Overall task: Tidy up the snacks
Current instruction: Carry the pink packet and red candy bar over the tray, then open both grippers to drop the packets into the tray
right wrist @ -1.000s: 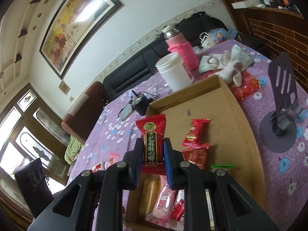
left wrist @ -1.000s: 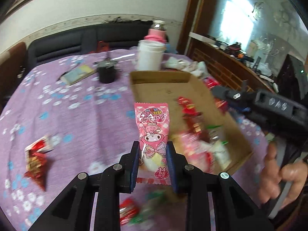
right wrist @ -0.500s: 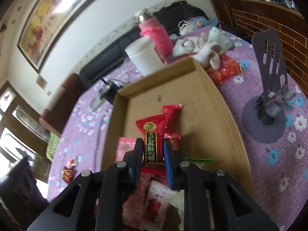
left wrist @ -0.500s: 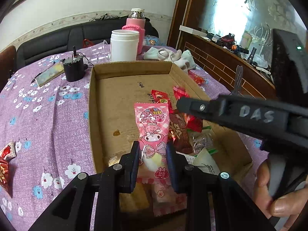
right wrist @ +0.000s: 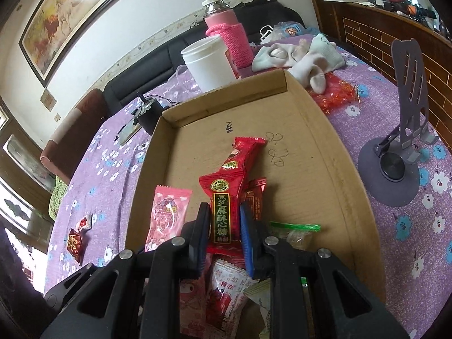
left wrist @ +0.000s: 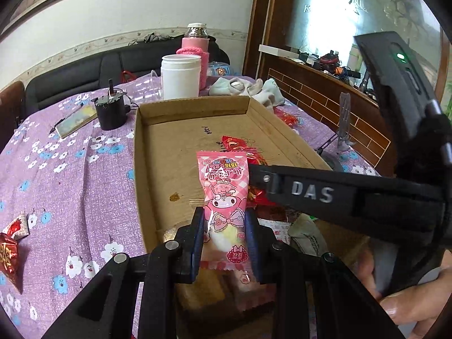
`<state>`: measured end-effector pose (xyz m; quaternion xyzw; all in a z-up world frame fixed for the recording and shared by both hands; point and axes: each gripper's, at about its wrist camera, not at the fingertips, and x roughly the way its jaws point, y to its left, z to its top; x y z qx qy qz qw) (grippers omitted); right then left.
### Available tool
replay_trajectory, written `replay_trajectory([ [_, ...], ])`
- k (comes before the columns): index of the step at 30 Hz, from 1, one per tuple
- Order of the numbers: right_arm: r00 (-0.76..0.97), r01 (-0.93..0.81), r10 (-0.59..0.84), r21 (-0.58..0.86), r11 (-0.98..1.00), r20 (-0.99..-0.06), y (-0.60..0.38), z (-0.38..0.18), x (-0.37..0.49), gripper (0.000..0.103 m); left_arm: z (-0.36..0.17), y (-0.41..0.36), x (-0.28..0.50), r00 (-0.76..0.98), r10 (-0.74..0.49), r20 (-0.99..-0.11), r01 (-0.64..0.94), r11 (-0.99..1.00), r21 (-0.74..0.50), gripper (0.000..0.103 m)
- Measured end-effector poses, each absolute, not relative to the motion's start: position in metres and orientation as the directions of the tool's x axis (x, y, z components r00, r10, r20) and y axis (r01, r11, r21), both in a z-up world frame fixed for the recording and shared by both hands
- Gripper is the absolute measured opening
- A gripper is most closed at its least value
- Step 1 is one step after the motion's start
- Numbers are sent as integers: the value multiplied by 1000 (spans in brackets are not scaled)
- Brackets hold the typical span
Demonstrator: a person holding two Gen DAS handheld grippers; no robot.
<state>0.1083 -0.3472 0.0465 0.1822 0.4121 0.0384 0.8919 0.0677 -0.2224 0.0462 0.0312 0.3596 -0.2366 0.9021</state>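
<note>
My left gripper [left wrist: 224, 233] is shut on a pink checked candy packet [left wrist: 224, 195] and holds it over the near part of the cardboard box [left wrist: 144, 169]. My right gripper [right wrist: 224, 236] is shut on a red packet with a black label [right wrist: 221, 209], also over the box [right wrist: 325, 147]. The pink packet shows to its left in the right wrist view [right wrist: 165, 214]. Several snack packets [right wrist: 223, 291] lie in the box's near end, and a red packet [right wrist: 243, 152] lies in its middle. The right gripper's body [left wrist: 339, 195] crosses the left wrist view.
Loose red snacks [left wrist: 11, 243] lie on the purple flowered cloth left of the box, also seen in the right wrist view [right wrist: 76, 240]. A white jar [left wrist: 180, 76], pink flask [left wrist: 196, 53], black device [left wrist: 110, 110], socks [right wrist: 299, 56] and a grey phone stand [right wrist: 401, 147] surround the box.
Both grippers have moved over the box with their packets still held. The left came in from the cloth on the left; the right has lowered toward the snack pile.
</note>
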Motion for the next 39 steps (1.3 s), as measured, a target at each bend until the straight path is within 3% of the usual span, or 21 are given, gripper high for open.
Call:
replay_trajectory([
  [13,677,90,212,365,927,-704,-351,54,104,21,50,-219,65,658,-391,-643,435,895,-99,32],
  [15,682,94,211,371,924,-700,-352,55,103,24,51,-218,64,666,-391,-635,434,896,-96,45],
  [18,695,103,201,372,923,-691,-355,58,101,26,56,-217,61,691,-387,-610,428,900,-85,57],
  [24,713,111,189,375,920,-675,-357,64,98,26,63,-210,57,728,-378,-573,413,908,-74,63],
  [39,752,89,187,379,921,-632,-357,77,91,26,81,-193,50,764,-320,-561,334,939,-82,64],
])
